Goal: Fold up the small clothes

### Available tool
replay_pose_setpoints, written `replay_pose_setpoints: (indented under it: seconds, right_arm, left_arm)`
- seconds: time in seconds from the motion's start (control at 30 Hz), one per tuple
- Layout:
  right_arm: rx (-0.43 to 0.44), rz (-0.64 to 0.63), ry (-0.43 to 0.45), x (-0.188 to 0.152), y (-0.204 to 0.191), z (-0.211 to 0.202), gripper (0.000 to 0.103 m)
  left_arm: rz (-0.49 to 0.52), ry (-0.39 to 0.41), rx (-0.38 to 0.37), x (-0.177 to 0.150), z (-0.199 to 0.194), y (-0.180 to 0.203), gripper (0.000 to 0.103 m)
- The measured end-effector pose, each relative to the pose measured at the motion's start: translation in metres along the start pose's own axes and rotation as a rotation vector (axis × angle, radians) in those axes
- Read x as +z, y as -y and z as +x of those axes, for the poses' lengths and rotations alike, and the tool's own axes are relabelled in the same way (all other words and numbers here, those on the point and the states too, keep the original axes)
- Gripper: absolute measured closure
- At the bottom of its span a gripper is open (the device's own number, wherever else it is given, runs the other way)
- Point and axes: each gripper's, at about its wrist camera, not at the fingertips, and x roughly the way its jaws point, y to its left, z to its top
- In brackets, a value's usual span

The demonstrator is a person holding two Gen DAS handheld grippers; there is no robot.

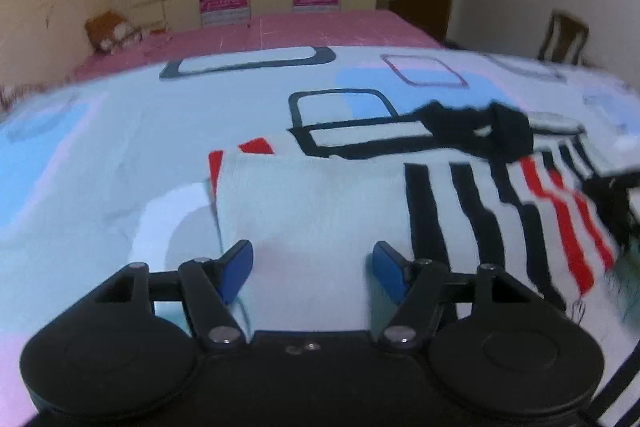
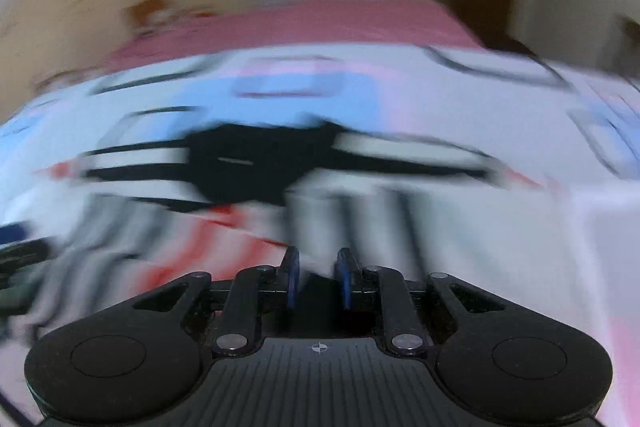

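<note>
My left gripper (image 1: 312, 269) has its jaws wide open over the little shirt (image 1: 320, 211), and nothing is in them. The shirt lies flat on the bed (image 1: 100, 147), white with black and red stripes. My right gripper (image 2: 318, 277) has its jaws nearly closed. That picture is too blurry to tell if they pinch the shirt (image 2: 360, 211).
</note>
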Motion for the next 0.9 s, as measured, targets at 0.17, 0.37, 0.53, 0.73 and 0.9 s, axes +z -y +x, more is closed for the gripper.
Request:
replay_pose_setpoints:
  seconds: [0.17, 0.37, 0.53, 0.73, 0.9]
  right_arm:
    - [0.083, -0.001, 0.087, -0.001, -0.013, -0.034, 0.084]
    - [0.055, -0.113, 0.007, -0.036, -0.043, -0.017, 0.084]
    - [0.032, -0.032, 0.082, -0.031, -0.013, -0.051, 0.084]
    - [0.084, 0.203, 0.001, -0.032, 0.024, -0.028, 0.084]
    - [0.104, 0.219, -0.003, -0.035, 0.028, -0.024, 0.089]
  left_arm:
    - [-0.067, 0.093, -0.127, 0.016, -0.026, 0.034, 0.032]
    - [0.055, -0.02, -0.107, -0.005, 0.005, 0.077, 0.026]
    - [0.016, -0.025, -0.113, -0.012, -0.007, 0.051, 0.027]
    - [0.006, -0.017, -0.119, -0.014, -0.007, 0.048, 0.027]
    - [0.005, -0.02, -0.135, -0.014, -0.008, 0.045, 0.029]
